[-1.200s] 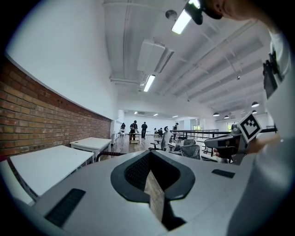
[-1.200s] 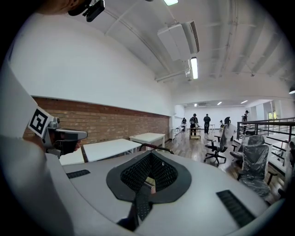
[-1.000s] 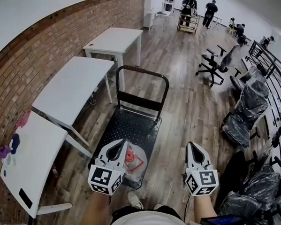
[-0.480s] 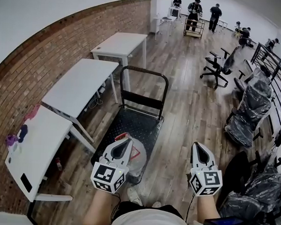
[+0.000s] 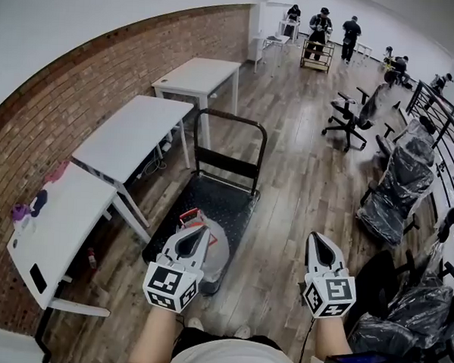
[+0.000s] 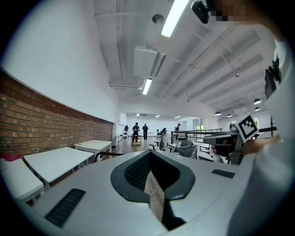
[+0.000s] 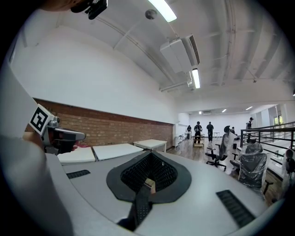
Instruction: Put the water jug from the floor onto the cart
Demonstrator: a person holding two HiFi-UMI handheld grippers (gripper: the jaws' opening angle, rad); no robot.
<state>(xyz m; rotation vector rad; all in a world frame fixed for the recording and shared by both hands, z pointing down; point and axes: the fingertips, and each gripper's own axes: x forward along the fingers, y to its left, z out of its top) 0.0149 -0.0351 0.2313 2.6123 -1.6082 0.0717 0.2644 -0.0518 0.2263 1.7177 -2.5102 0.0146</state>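
The water jug (image 5: 212,253), clear with a red cap, lies on the near end of the black flat cart (image 5: 218,203). The cart's upright push handle (image 5: 230,120) is at its far end. In the head view my left gripper (image 5: 195,234) hovers level over the jug's near side and hides part of it. Its jaws are shut and empty. My right gripper (image 5: 317,241) is held level over bare wood floor to the right of the cart, also shut and empty. The left gripper view shows closed jaws (image 6: 154,193) with nothing in them, and so does the right gripper view (image 7: 147,184).
Three white tables (image 5: 130,138) stand along the brick wall at left. Plastic-wrapped office chairs (image 5: 397,190) and a railing (image 5: 443,112) line the right side. A black office chair (image 5: 352,115) stands further off. Several people stand with a trolley (image 5: 317,53) at the far end.
Both grippers have drawn back from the cart toward the person and risen slightly. More of the jug shows beyond the left gripper. Both stay shut.
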